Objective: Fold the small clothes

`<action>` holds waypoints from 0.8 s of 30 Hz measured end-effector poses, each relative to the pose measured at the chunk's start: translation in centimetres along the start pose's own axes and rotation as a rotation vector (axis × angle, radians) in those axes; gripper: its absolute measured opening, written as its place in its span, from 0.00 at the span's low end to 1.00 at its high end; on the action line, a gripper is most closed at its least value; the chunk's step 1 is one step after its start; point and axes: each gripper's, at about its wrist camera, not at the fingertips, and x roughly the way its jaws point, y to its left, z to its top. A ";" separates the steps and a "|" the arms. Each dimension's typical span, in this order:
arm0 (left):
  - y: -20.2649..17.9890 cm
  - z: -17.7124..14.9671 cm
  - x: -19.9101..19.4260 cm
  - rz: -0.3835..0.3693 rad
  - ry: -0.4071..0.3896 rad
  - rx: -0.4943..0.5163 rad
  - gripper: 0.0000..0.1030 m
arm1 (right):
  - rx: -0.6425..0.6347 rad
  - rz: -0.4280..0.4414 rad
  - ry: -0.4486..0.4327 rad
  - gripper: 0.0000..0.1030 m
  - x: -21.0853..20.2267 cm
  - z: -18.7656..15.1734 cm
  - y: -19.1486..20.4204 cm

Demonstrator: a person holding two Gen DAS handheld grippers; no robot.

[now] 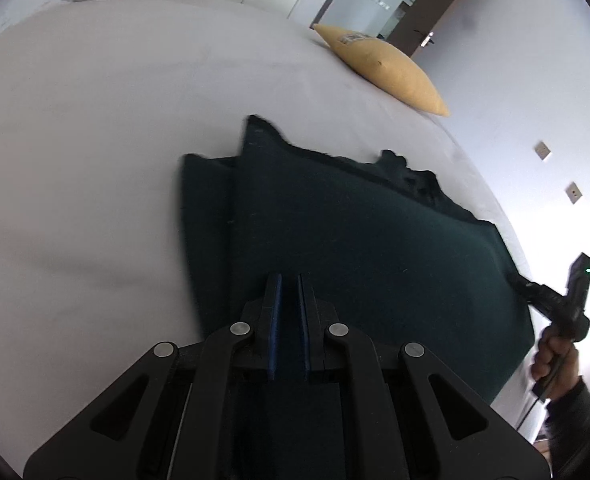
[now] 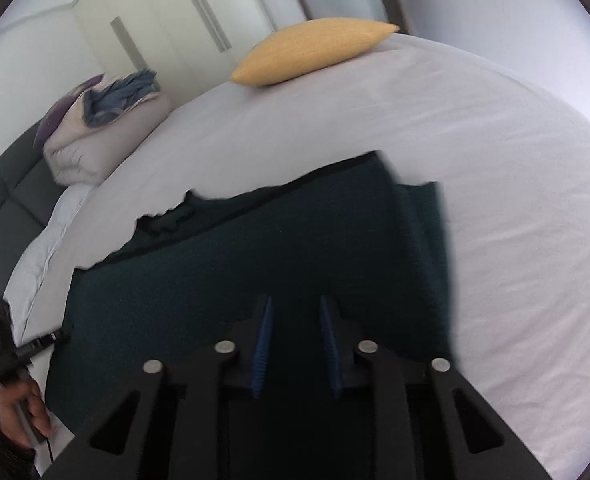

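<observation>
Dark green garment point(image 1: 355, 240): folded, flat on the white bed point(image 1: 95, 160), near edge beneath both grippers.
Left gripper point(image 1: 290, 280): closed, nothing visibly between the pads.
Right gripper point(image 2: 295, 304): slightly parted, empty, above the cloth.
Right view only: clothes heap point(image 2: 111, 100) on a bundled duvet, far left.
Yellow cushion point(image 1: 387, 68): far edge, well apart.
Open sheet surrounds the garment.
</observation>
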 end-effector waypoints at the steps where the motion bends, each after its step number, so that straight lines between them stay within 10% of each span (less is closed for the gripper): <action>1: 0.0 -0.1 -0.4 0.013 -0.001 0.005 0.08 | 0.015 -0.030 -0.011 0.24 -0.9 0.0 -0.4; 4: -0.4 -0.5 -2.6 0.034 -0.016 -0.015 0.08 | 0.083 -0.015 -0.043 0.28 -3.4 -0.1 -0.7; 7: -2.4 -1.3 -4.7 -0.019 -0.058 0.003 0.08 | 0.111 0.203 -0.024 0.28 -4.5 -1.3 2.4; 13: -6.6 -4.0 -1.7 -0.022 0.064 0.074 0.08 | 0.069 0.526 0.223 0.42 0.0 -7.1 11.9; 18: -3.0 -5.3 -2.1 -0.080 0.082 -0.015 0.08 | 0.156 0.480 0.271 0.18 2.6 -8.6 8.7; 24: 0.6 -6.3 -3.9 -0.085 0.055 -0.062 0.08 | 0.404 0.341 0.074 0.09 -1.6 -7.1 -4.0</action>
